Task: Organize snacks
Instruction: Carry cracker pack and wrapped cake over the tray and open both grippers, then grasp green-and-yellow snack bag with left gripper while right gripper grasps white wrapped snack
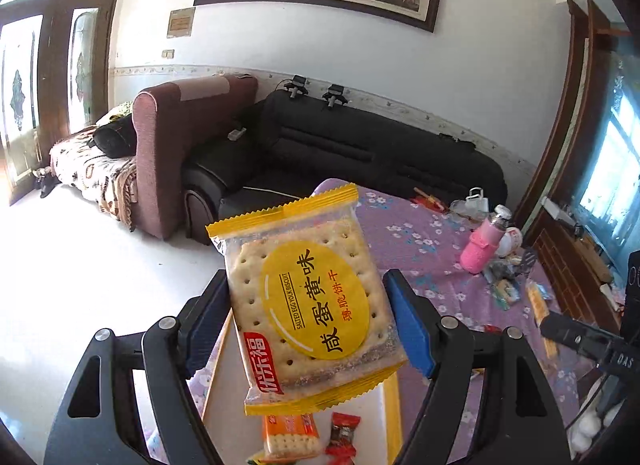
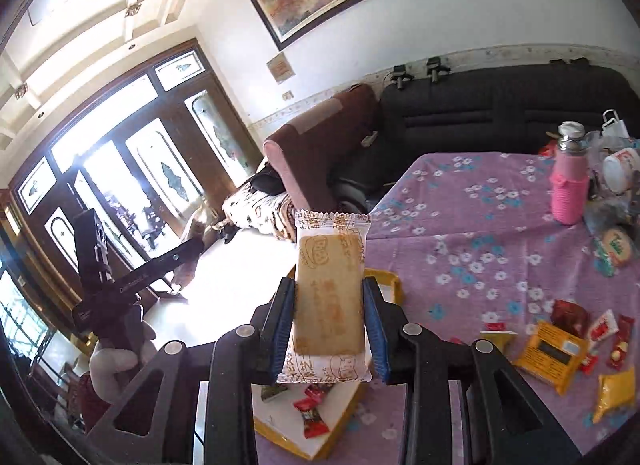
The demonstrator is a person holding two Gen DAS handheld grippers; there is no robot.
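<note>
The left gripper (image 1: 308, 317) has its blue fingers (image 1: 408, 325) pinching a yellow-edged egg-yolk biscuit packet (image 1: 308, 305), held up over the white tray (image 1: 394, 413) near the table's left edge. The right gripper (image 2: 330, 325) has its fingers (image 2: 374, 325) clamped on a slim white wafer packet (image 2: 326, 297), also raised above the tray. Loose snacks (image 2: 552, 349) lie to the right on the purple flowered table (image 2: 480, 233), with a pink bottle (image 2: 570, 185) far right.
</note>
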